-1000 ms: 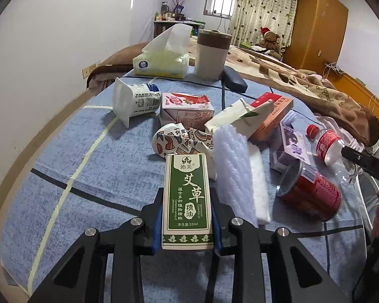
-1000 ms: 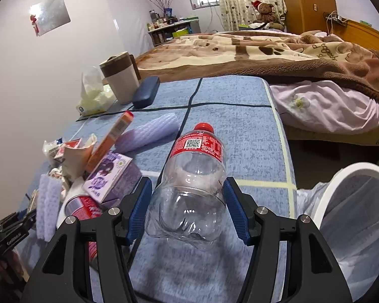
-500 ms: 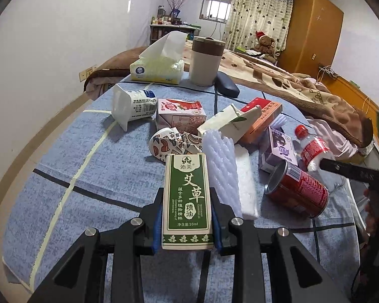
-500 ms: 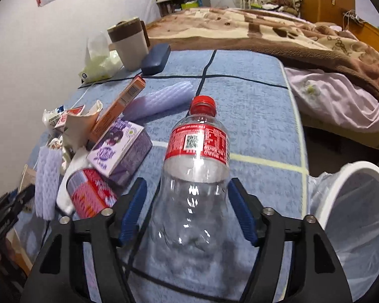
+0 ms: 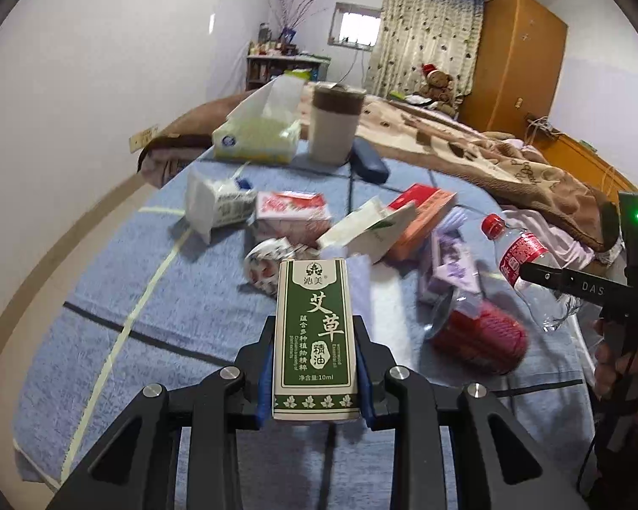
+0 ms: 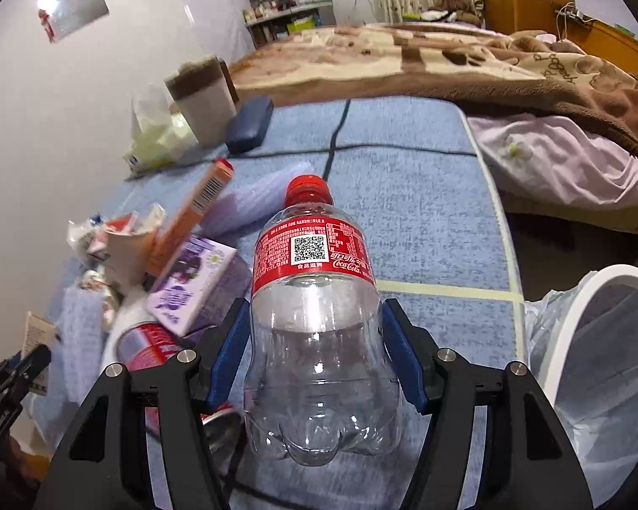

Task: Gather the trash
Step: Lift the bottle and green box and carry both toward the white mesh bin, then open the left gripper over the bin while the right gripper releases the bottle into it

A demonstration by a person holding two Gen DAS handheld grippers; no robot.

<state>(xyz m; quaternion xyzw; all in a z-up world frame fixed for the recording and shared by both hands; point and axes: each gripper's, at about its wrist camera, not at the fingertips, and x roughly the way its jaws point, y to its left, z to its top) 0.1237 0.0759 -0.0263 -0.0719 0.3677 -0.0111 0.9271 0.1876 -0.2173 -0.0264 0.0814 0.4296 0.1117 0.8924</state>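
My left gripper (image 5: 314, 331) is shut on a small green and white box (image 5: 314, 335) and holds it above the blue table (image 5: 119, 263). My right gripper (image 6: 314, 340) is shut on an empty clear Coca-Cola bottle (image 6: 314, 323) with a red cap, lifted off the table; the bottle also shows at the right of the left wrist view (image 5: 527, 267). A white bin lined with a clear bag (image 6: 608, 357) stands to the right, below the table's edge. Loose trash lies on the table: a red can (image 5: 476, 335), a purple carton (image 6: 195, 284), an orange box (image 5: 421, 221).
A tissue pack (image 5: 259, 136), a beige tumbler (image 5: 336, 123) and a dark glasses case (image 5: 368, 161) stand at the table's far end. A yoghurt cup (image 5: 217, 204), a pink carton (image 5: 291, 212) and white foam sheets lie mid-table. A bed with a brown blanket (image 6: 446, 55) lies behind.
Both grippers have risen with their loads. The bottle is now clear of the table and held higher beside the bin. The table clutter has not moved.
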